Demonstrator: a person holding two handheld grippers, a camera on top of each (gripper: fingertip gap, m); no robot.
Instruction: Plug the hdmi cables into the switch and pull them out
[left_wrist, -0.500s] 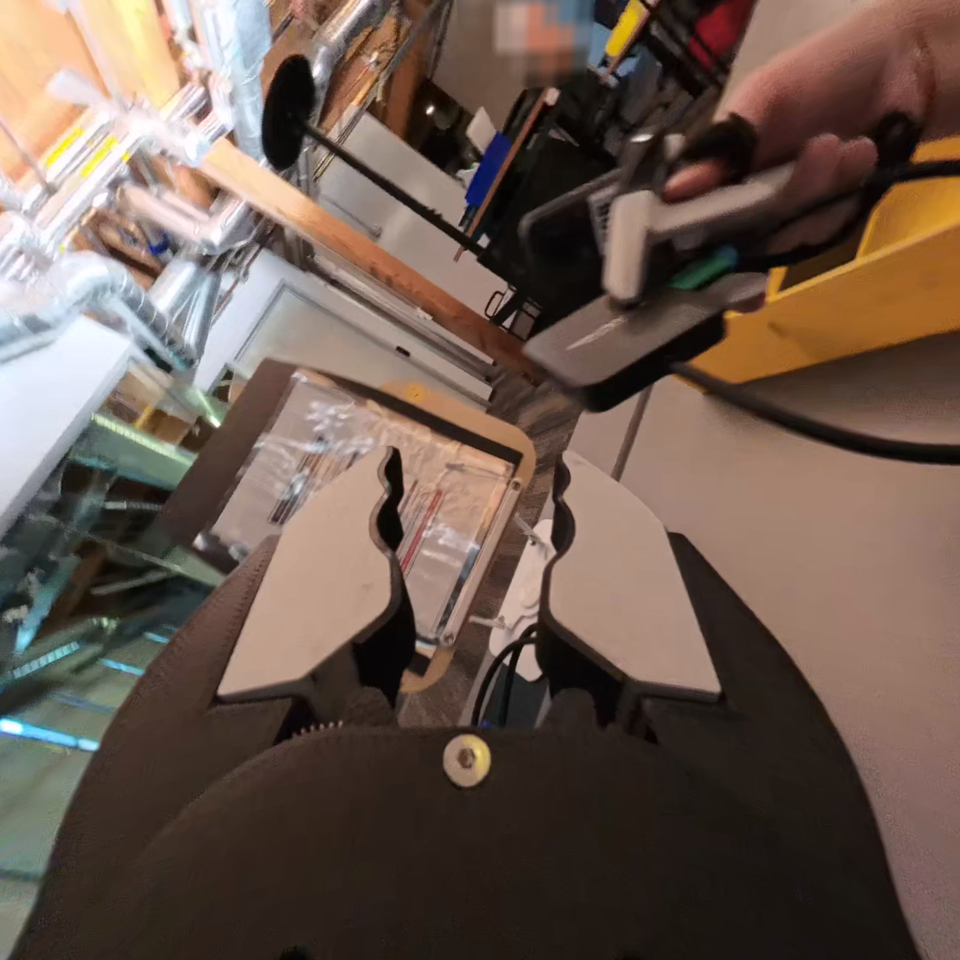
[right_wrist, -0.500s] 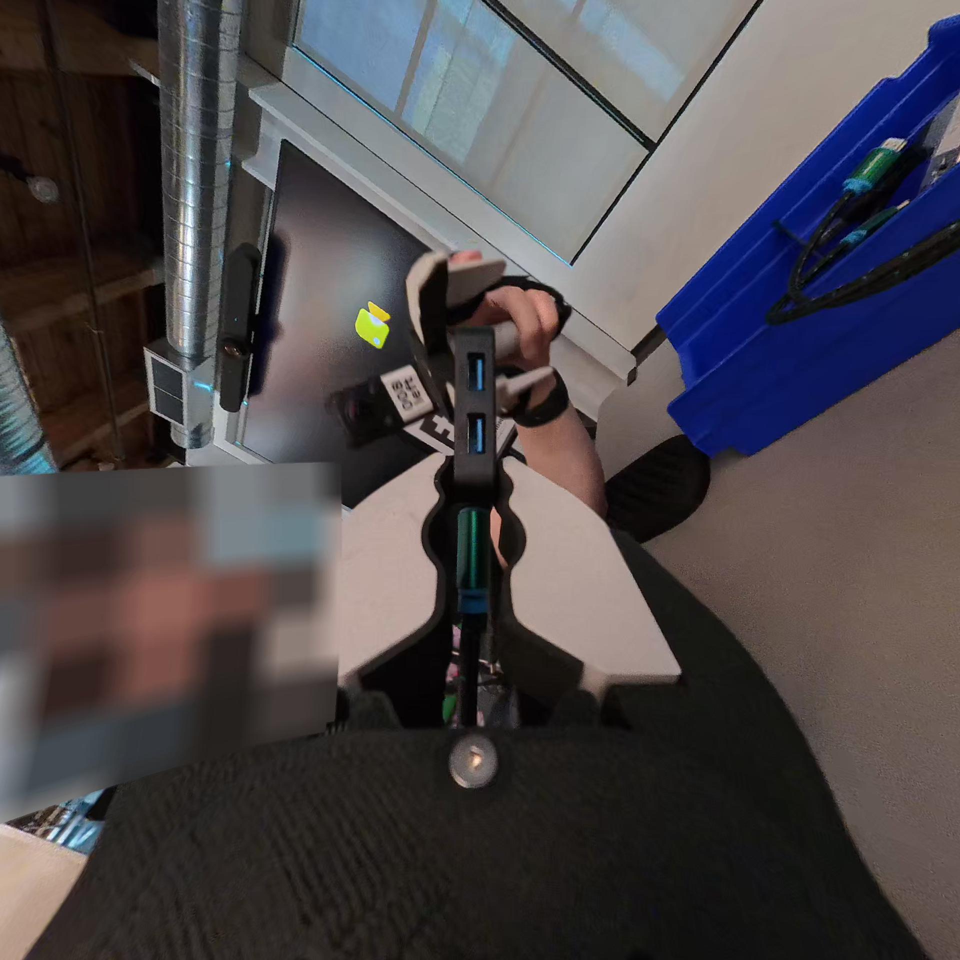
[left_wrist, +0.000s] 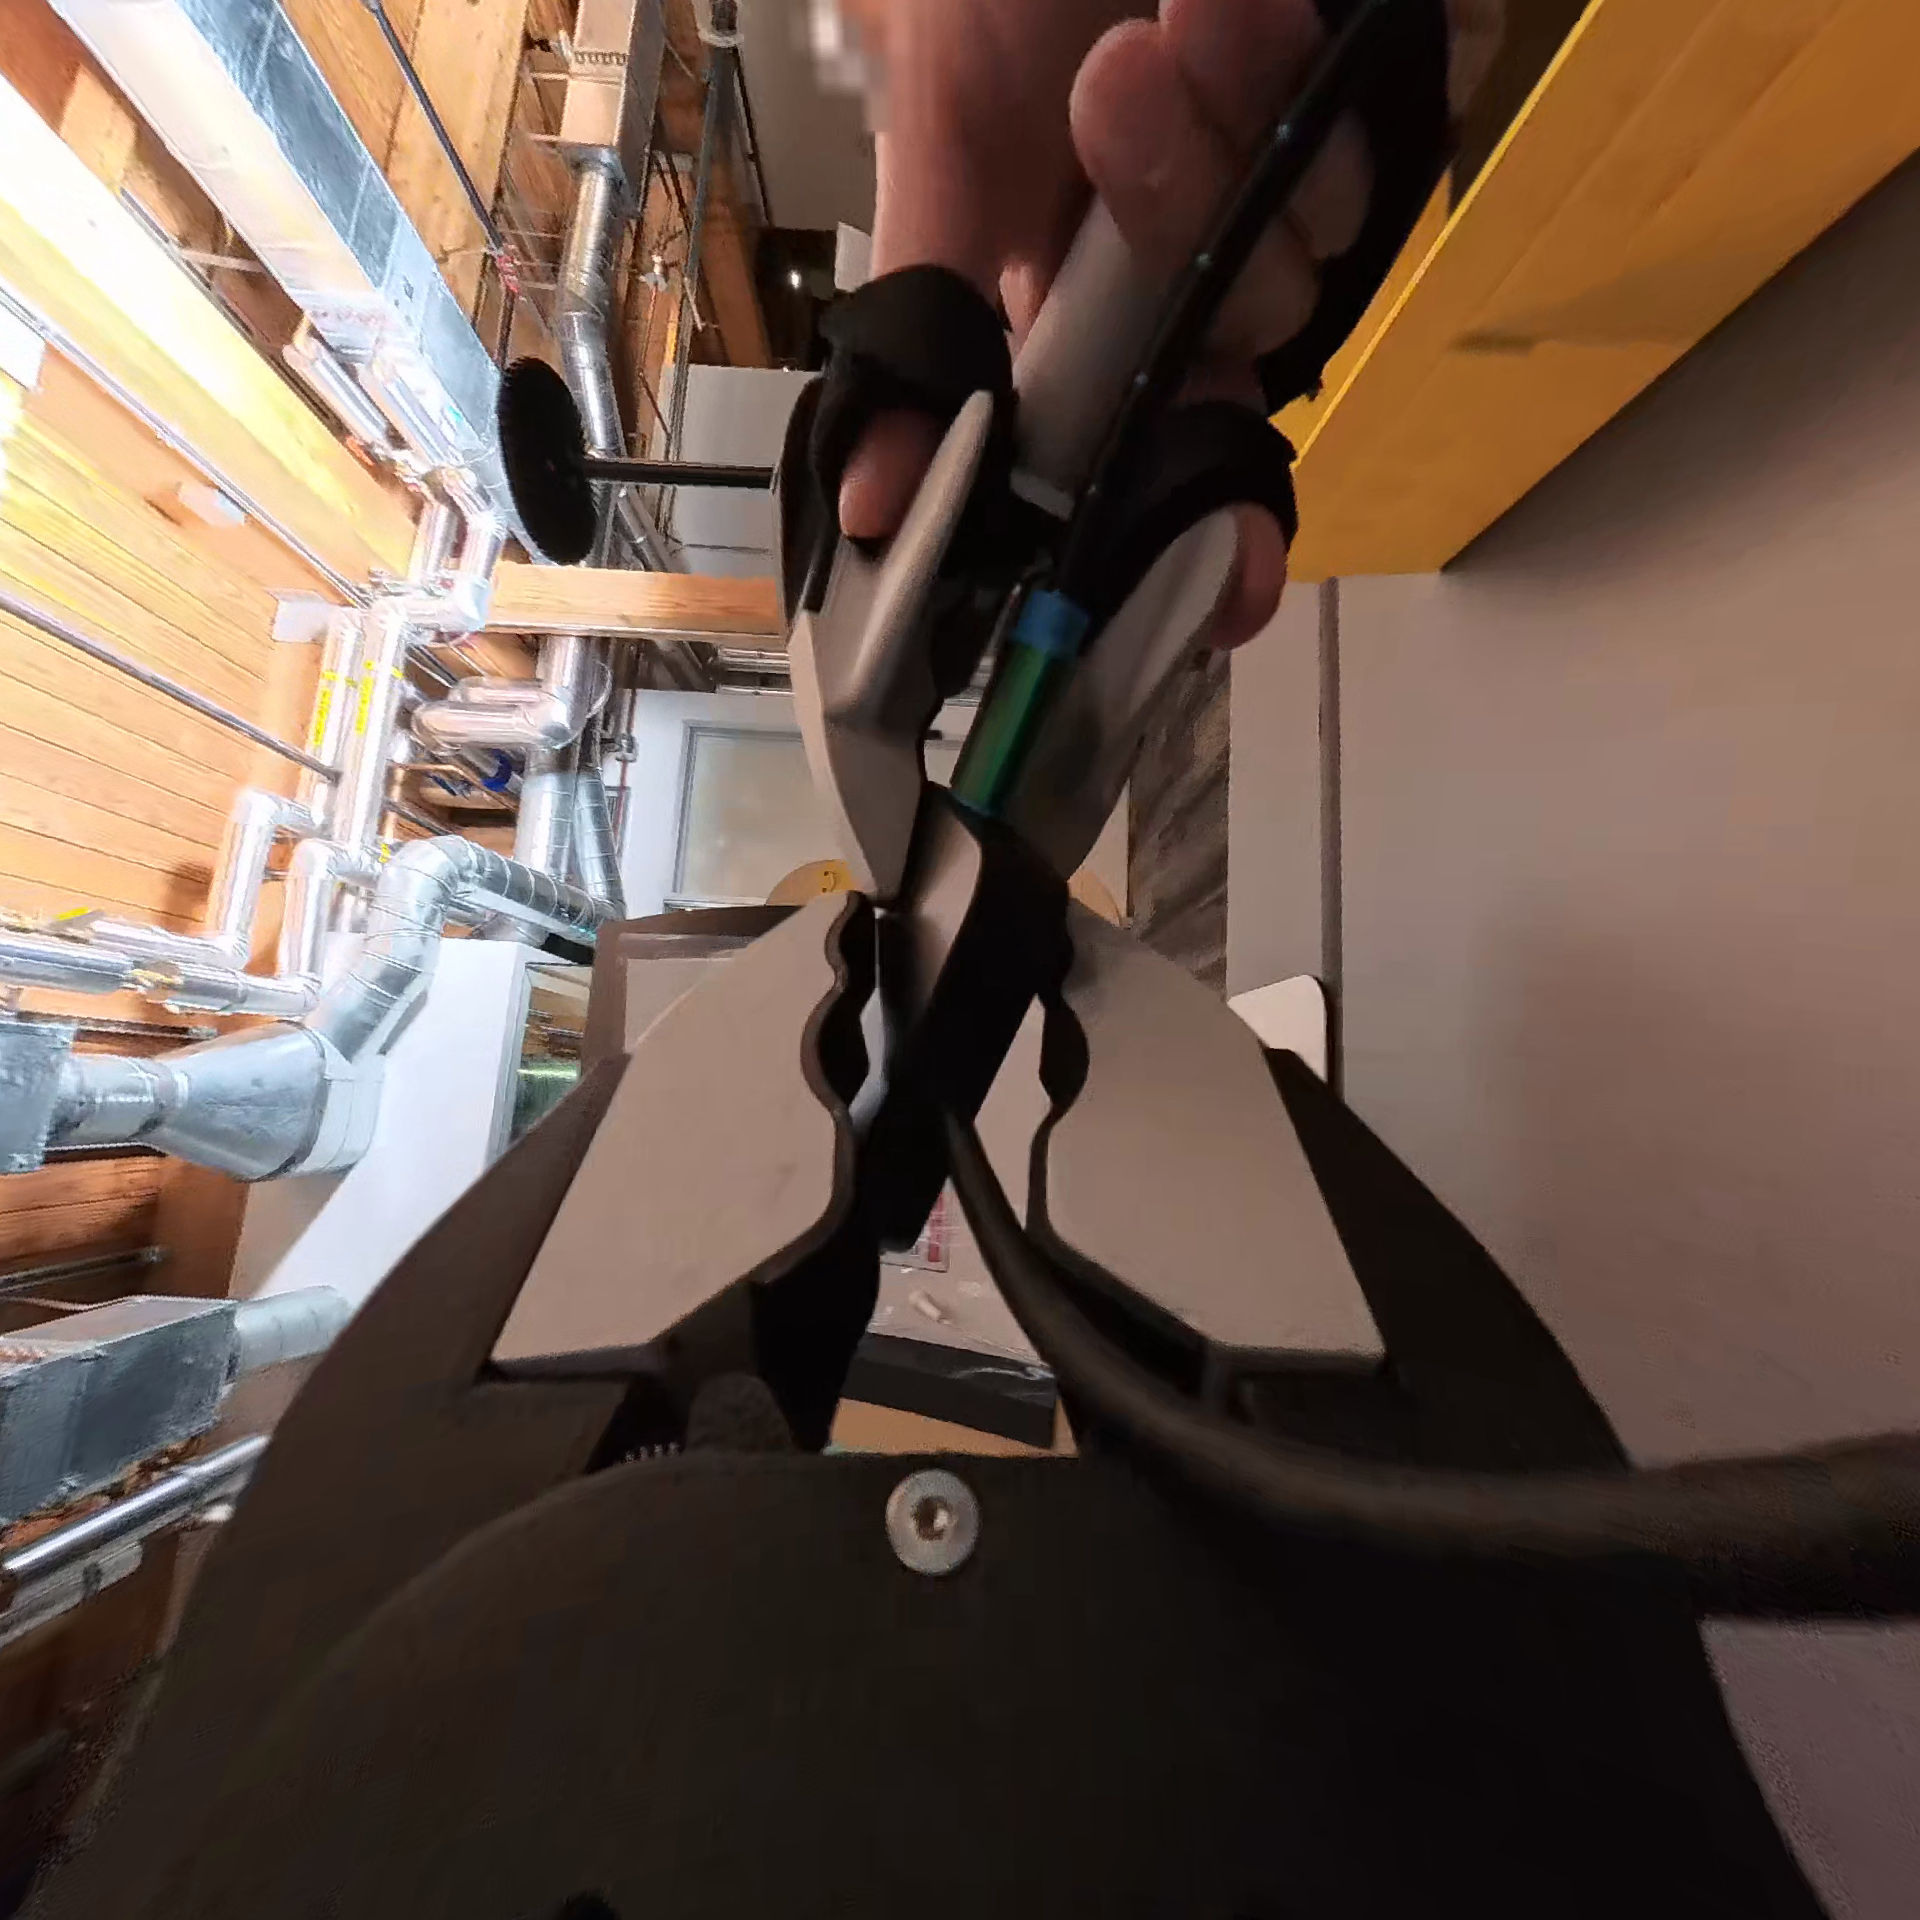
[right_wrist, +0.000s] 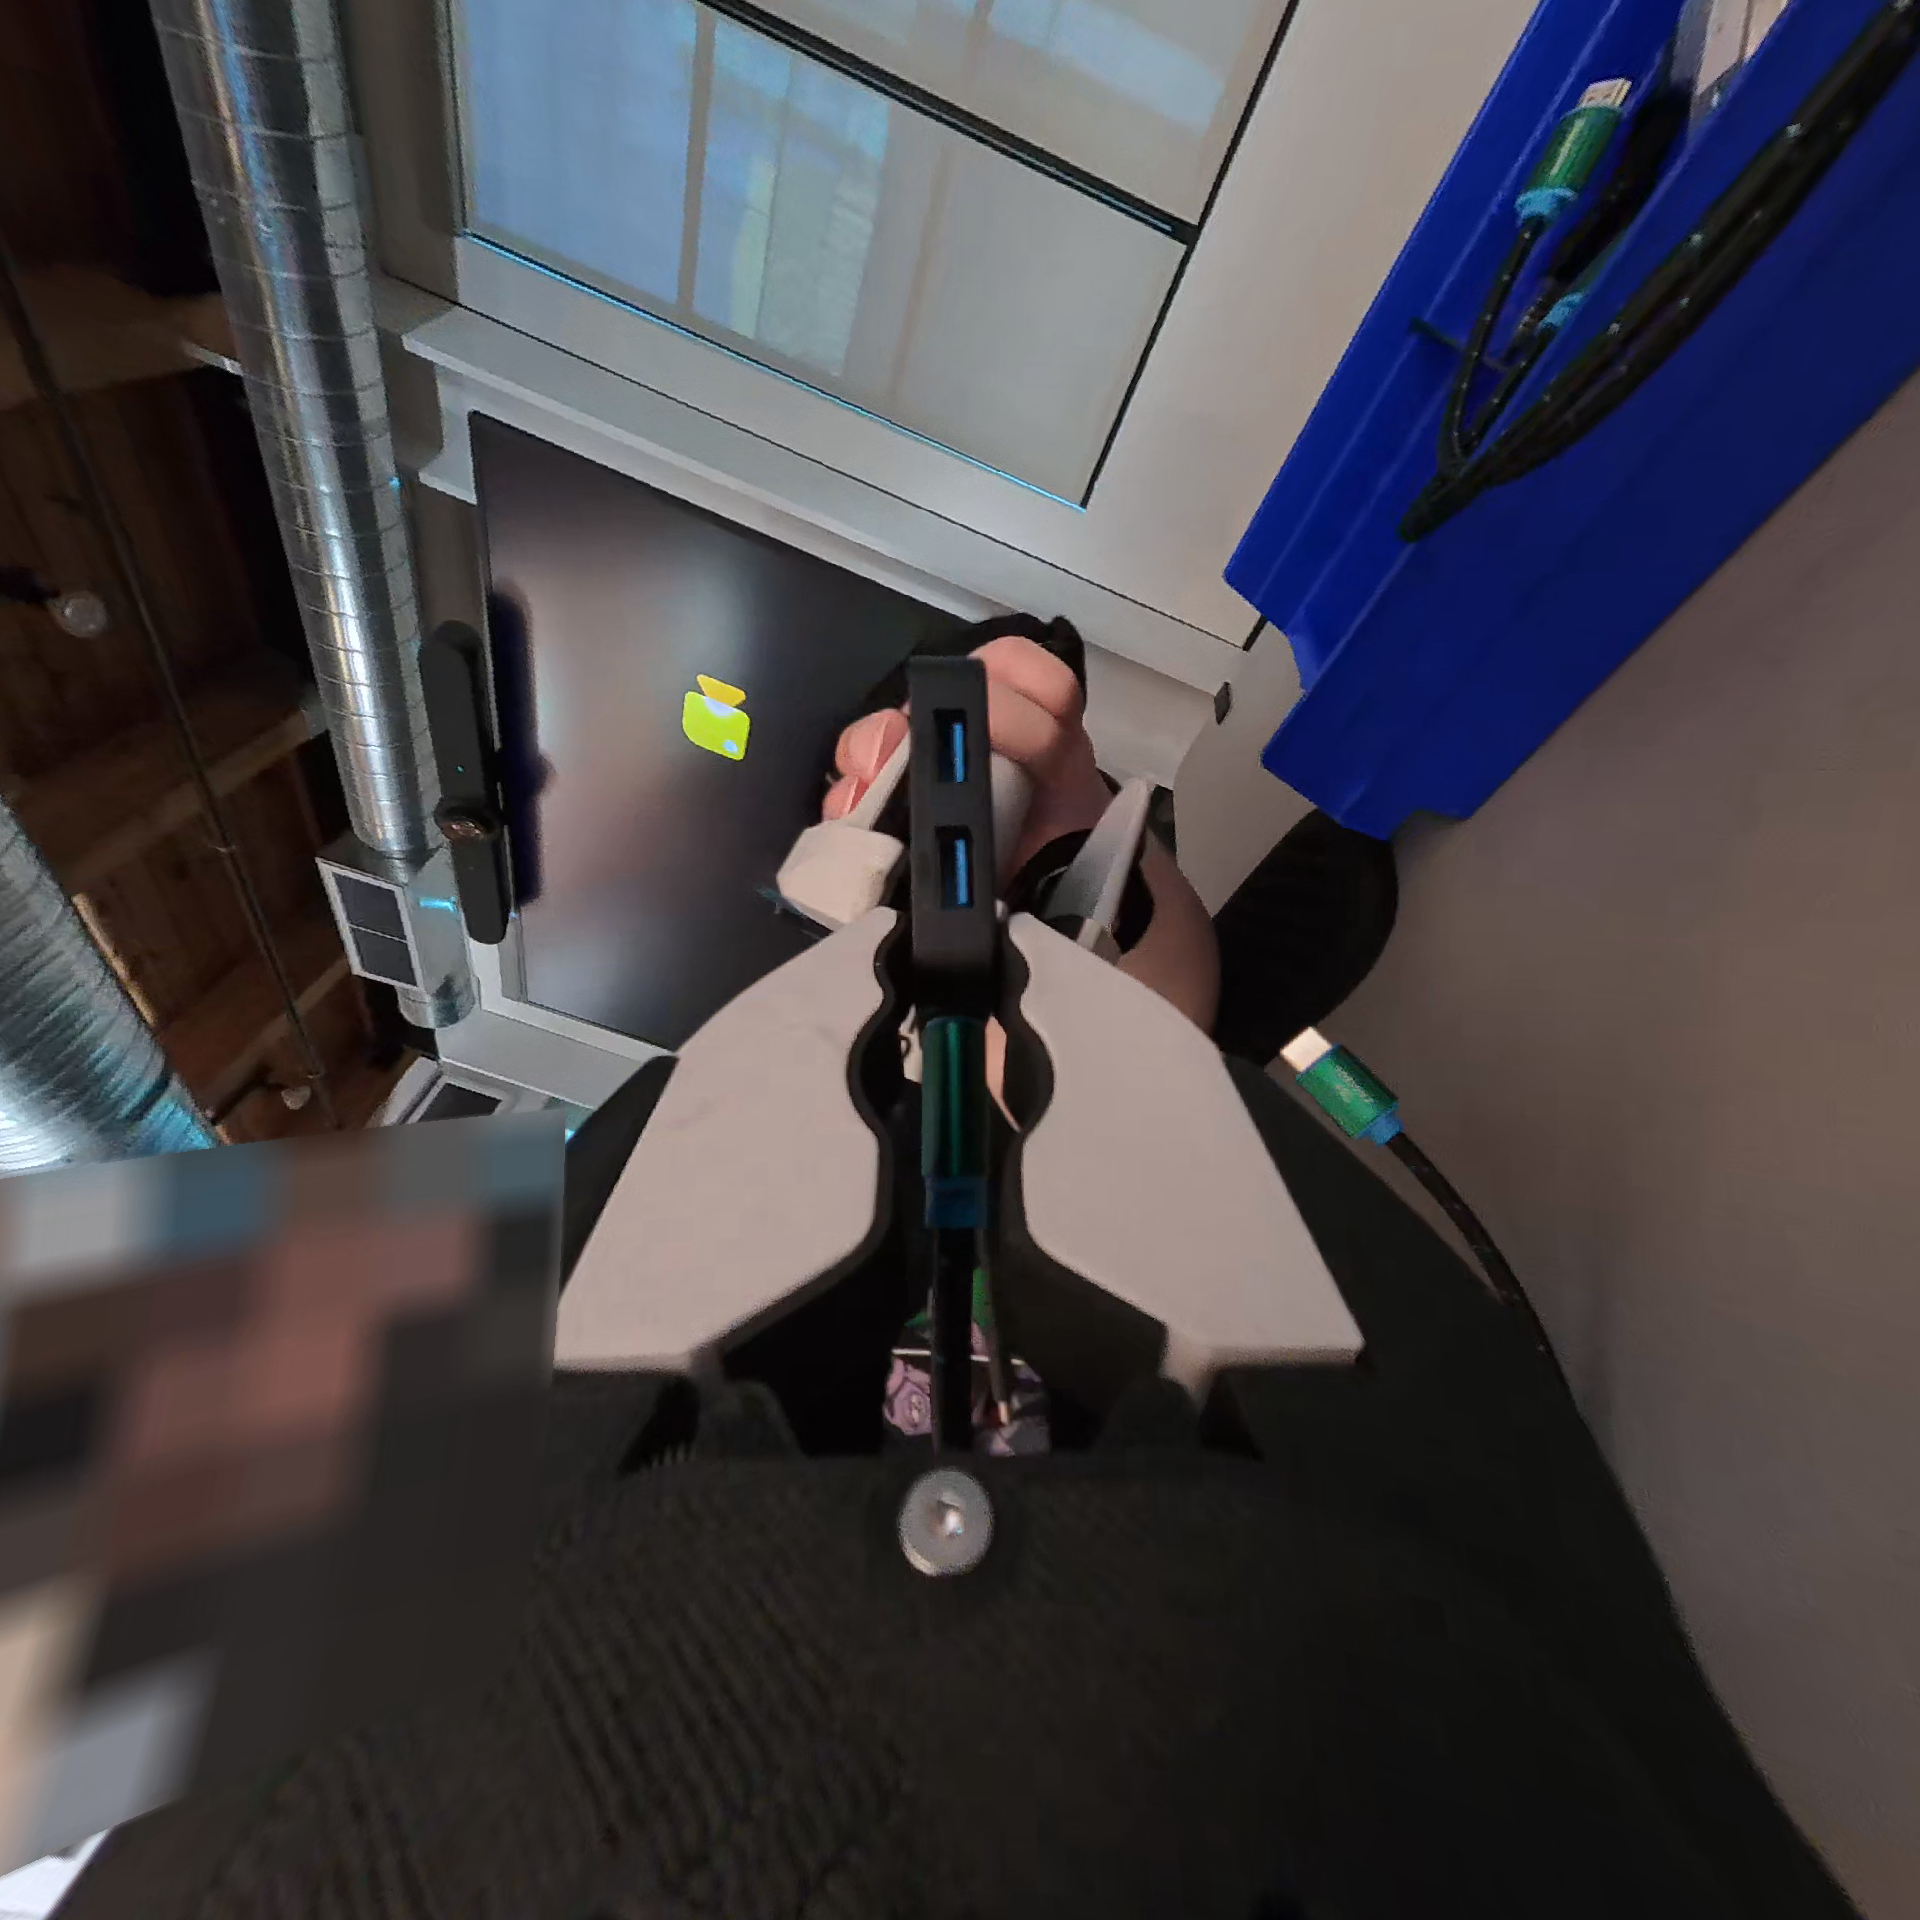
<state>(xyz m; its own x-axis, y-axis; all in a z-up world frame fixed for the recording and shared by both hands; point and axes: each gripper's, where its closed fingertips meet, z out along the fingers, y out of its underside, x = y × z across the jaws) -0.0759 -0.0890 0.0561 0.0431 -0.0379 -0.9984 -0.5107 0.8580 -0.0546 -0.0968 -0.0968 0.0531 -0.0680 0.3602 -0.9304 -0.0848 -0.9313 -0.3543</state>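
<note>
Both grippers raised off the grey table (right_wrist: 1714, 935), meeting nose to nose.

Right gripper (right_wrist: 948, 951): jaws nearly together, tips pinched on the lower end of the black switch (right_wrist: 948, 831). Switch stands on edge along the 12 o'clock line of the right wrist view, two blue ports facing the camera. A green plug (right_wrist: 951, 1101) with a blue collar sits in the switch's near end, between the fingers; its black cable (right_wrist: 951, 1351) runs back toward 6 o'clock.

Left gripper (left_wrist: 961, 961): jaws partly apart, switch (left_wrist: 956, 997) lying slantwise in the gap. Whether the pads actually press on it, cannot tell; the left finger shows a sliver of daylight beside the body. A thicker black lead (left_wrist: 1247, 1444) leaves the switch's near end and sweeps out toward 4 o'clock.

In the left wrist view the right gripper comes in from 12 o'clock, a person's hand (left_wrist: 1091, 208) on its handle, the green plug (left_wrist: 1013, 717) visible between its fingers.

Elsewhere: a second green-ended cable (right_wrist: 1345, 1091) lies loose on the table at 3 o'clock of the right gripper. Blue bin (right_wrist: 1507, 623) at 2 o'clock holds more cables (right_wrist: 1558, 312). Yellow bin (left_wrist: 1610, 312) at 2 o'clock in the left wrist view
</note>
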